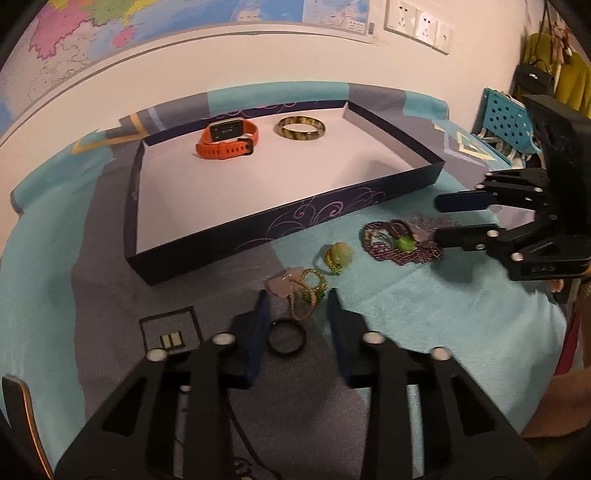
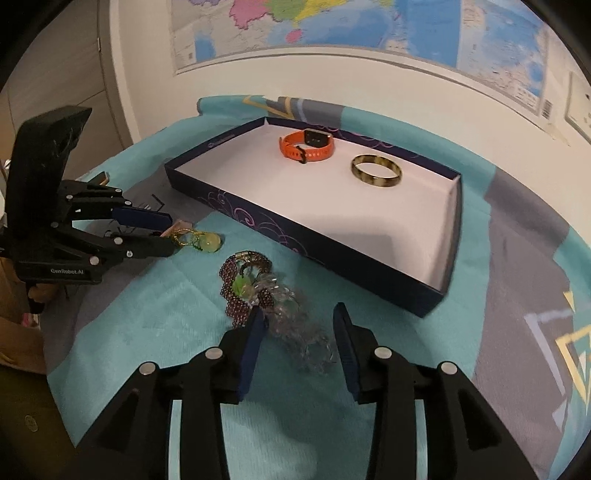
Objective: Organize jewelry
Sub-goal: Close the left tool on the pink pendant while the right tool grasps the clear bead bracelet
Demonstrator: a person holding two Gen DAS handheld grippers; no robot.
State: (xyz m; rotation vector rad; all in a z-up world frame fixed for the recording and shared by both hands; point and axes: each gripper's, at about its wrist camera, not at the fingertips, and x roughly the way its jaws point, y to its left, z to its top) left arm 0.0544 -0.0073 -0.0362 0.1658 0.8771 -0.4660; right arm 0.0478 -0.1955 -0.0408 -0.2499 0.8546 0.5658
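A dark blue box point(image 1: 280, 229) with a white floor holds an orange watch point(image 1: 227, 142) and a brown-gold bangle point(image 1: 300, 127); both also show in the right wrist view, the watch point(image 2: 308, 146) beside the bangle point(image 2: 376, 171) in the box point(image 2: 332, 254). My left gripper point(image 1: 297, 299) is open over a pink and gold-green charm cluster point(image 1: 301, 286), with a black ring point(image 1: 287, 337) between its fingers. My right gripper point(image 2: 298, 314) is open over a clear bead bracelet point(image 2: 301, 332), next to a purple bead bracelet point(image 2: 243, 284). A yellow-green pendant point(image 1: 338, 254) lies between them.
A teal and grey cloth point(image 1: 443, 314) covers the table. A blue perforated basket point(image 1: 506, 122) stands at the right edge. A wall with a map and sockets point(image 1: 417, 26) runs behind the box. A wooden chair back point(image 1: 22, 417) shows at lower left.
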